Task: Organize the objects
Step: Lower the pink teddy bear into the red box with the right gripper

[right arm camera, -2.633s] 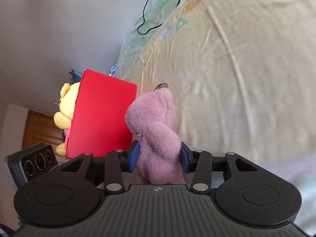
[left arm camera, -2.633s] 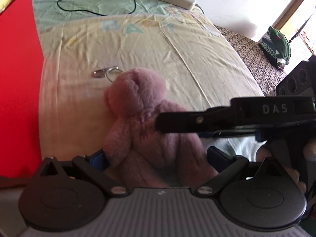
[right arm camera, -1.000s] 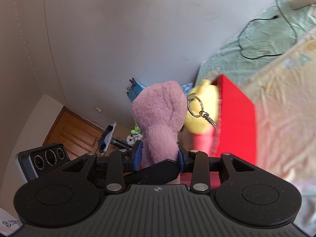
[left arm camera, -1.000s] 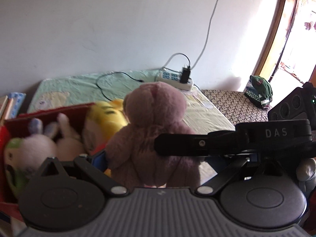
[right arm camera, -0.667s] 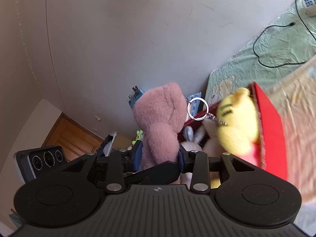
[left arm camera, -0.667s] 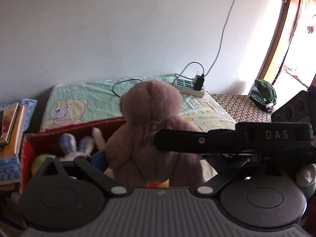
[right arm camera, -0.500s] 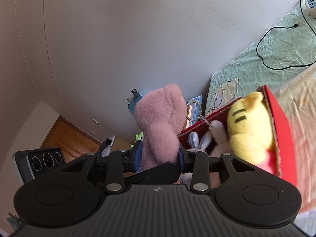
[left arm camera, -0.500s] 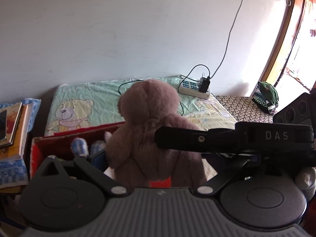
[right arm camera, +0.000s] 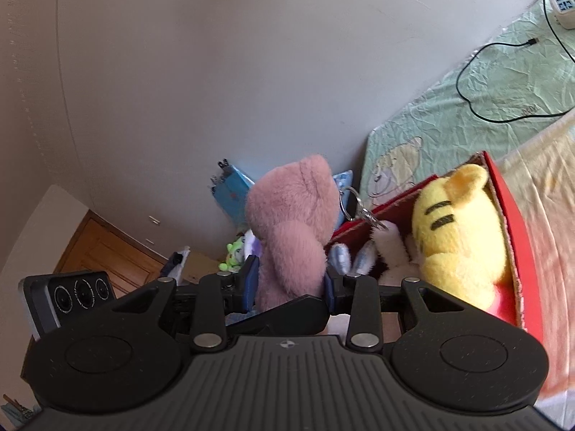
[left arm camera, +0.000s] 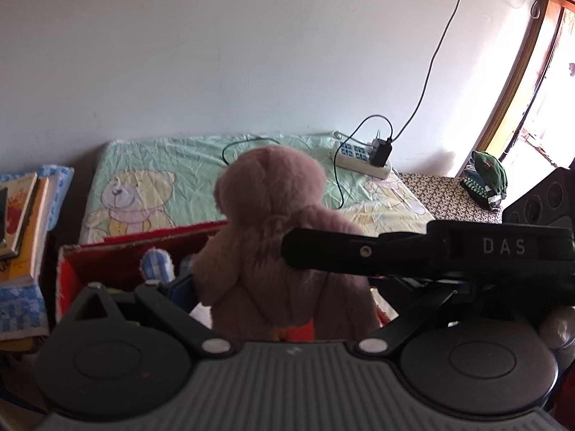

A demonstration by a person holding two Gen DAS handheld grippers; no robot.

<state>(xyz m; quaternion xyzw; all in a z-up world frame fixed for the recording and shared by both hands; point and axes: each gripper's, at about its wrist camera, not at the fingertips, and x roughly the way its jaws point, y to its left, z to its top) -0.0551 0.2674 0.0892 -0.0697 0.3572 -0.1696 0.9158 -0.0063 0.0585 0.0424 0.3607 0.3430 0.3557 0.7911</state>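
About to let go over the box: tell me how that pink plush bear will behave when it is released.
The pink plush bear looks soft: its body pinches in between the right tongs, so it will likely spring back. It seems light, so it should land gently in the red box. Its metal keyring may snag on the yellow plush tiger.

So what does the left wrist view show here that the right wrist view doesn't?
Only the left wrist view shows the stack of books beside the bed, the green cap near the doorway, and the right gripper's body lettered DAS reaching in from the side.

Only the right wrist view shows the yellow striped plush lying in the red box, the pink bear's keyring, and the wooden door.

Both show the pink bear clamped in the jaws of both grippers, the red box, the power strip and the bear-print sheet.
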